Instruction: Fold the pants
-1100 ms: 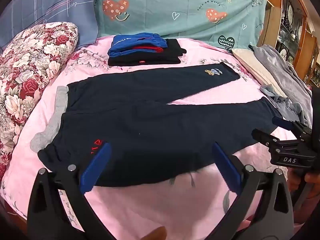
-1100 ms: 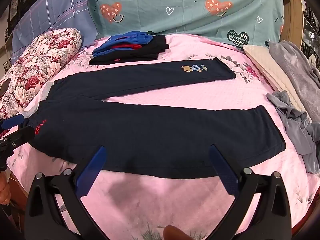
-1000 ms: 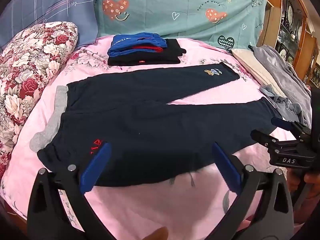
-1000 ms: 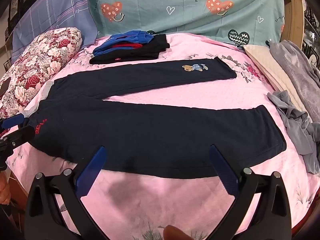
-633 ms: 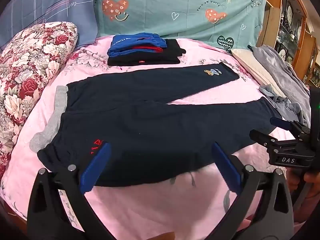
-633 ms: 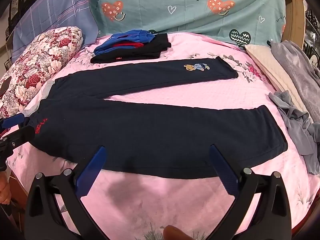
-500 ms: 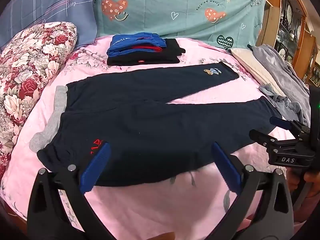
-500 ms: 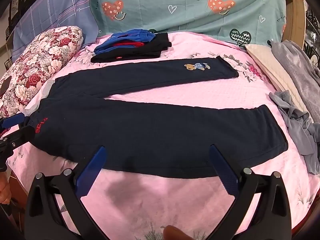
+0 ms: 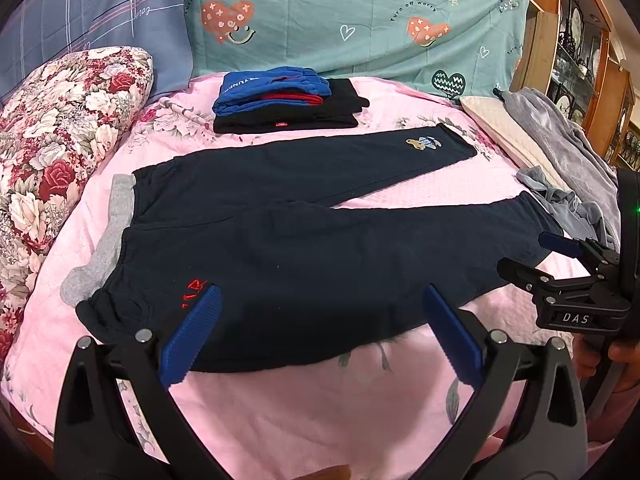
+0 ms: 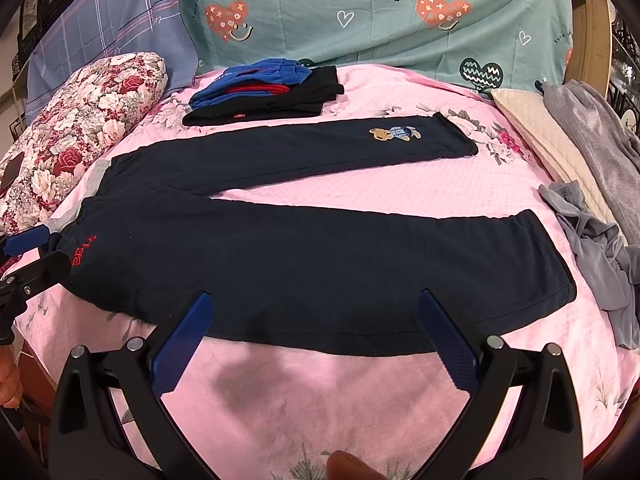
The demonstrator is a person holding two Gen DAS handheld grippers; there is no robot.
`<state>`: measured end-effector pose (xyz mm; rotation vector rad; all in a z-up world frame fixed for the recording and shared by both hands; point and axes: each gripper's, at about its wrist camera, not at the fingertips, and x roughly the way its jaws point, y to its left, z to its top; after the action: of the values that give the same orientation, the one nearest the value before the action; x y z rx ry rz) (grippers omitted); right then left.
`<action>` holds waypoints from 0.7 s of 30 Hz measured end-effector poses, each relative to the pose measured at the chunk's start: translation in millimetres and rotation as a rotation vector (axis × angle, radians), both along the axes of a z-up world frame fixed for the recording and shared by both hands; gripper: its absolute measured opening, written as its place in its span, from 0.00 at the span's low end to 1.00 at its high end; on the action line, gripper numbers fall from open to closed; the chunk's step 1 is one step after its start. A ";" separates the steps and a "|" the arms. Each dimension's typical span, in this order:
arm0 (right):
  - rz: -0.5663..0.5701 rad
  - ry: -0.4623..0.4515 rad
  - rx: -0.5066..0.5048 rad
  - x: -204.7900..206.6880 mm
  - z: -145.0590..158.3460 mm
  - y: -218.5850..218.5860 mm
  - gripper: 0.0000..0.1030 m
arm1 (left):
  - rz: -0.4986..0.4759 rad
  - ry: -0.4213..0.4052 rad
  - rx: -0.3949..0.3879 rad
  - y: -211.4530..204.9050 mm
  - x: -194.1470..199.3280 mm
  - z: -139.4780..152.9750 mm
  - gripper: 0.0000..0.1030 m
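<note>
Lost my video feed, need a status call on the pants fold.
Left gripper open, right gripper open, both empty. Navy pants flat on the bed, legs splayed, unfolded. Grey clothes just beyond the near cuff.

Dark navy pants [image 10: 304, 256] are spread flat on the pink bedspread [image 10: 400, 196], legs apart in a V. Right gripper [image 10: 316, 340] hovers wide open over the near leg's hem edge, and a folded clothes stack [image 10: 264, 92] sits further back.

"Turn off worry" printed repeatedly on the teal sheet [image 10: 380, 12] behind the pants [image 10: 304, 256], red "BELA" embroidered at their waist, "DAS" on the right gripper [image 9: 560, 256].
</note>
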<state>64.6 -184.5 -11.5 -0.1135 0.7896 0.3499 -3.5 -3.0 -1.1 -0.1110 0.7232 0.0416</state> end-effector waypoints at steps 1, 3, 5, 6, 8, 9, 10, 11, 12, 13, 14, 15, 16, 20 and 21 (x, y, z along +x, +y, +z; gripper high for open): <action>0.001 0.000 0.001 -0.1 -0.2 0.1 0.99 | 0.000 0.000 0.002 -0.6 -0.2 0.1 0.98; 0.001 0.000 0.001 -0.2 0.1 0.1 0.99 | -0.003 0.001 0.000 -0.5 0.0 0.5 0.98; 0.001 0.000 -0.001 -0.1 0.0 -0.1 0.99 | -0.005 0.003 0.003 -1.4 0.3 1.1 0.98; 0.001 -0.001 -0.002 -0.2 0.3 -0.3 0.99 | -0.005 0.005 0.005 -1.7 0.5 1.2 0.98; 0.001 -0.004 -0.003 -0.3 1.1 -0.6 0.99 | -0.005 0.006 0.012 -2.3 0.5 2.3 0.98; 0.001 -0.003 -0.003 -0.2 1.3 -0.7 0.99 | -0.005 0.004 0.013 -2.4 0.4 2.8 0.98; 0.001 -0.002 -0.003 -0.3 1.1 -0.5 0.99 | -0.003 0.002 0.015 -2.4 0.1 3.6 0.98; 0.002 -0.003 -0.003 -0.5 0.7 -0.4 0.99 | -0.003 0.000 0.016 -2.2 -0.2 4.4 0.98; 0.003 -0.002 -0.003 -0.4 0.9 -0.5 0.99 | -0.003 0.000 0.016 -1.4 -0.3 4.4 0.98; 0.003 -0.001 -0.005 0.0 1.0 -0.5 0.99 | -0.002 0.000 0.018 -1.0 -0.3 4.7 0.98; 0.004 0.000 -0.006 0.9 1.2 -0.3 0.99 | -0.002 -0.001 0.019 -0.8 -0.3 4.8 0.98; 0.005 0.003 -0.006 2.8 1.9 0.1 0.99 | -0.001 -0.002 0.020 -0.5 -0.2 5.2 0.98; 0.006 0.004 -0.007 3.0 1.9 0.5 0.99 | -0.002 -0.003 0.019 0.4 -0.3 5.0 0.98; 0.010 0.006 -0.011 3.8 2.8 2.6 0.99 | -0.010 -0.005 0.014 1.4 0.9 5.3 0.98; 0.010 0.005 -0.012 3.8 3.1 2.7 0.99 | -0.011 -0.005 0.015 1.9 1.4 5.4 0.98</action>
<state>68.4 -181.9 -8.4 -0.1275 0.7963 0.3552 -2.1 -1.1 4.3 -0.0929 0.7183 0.0366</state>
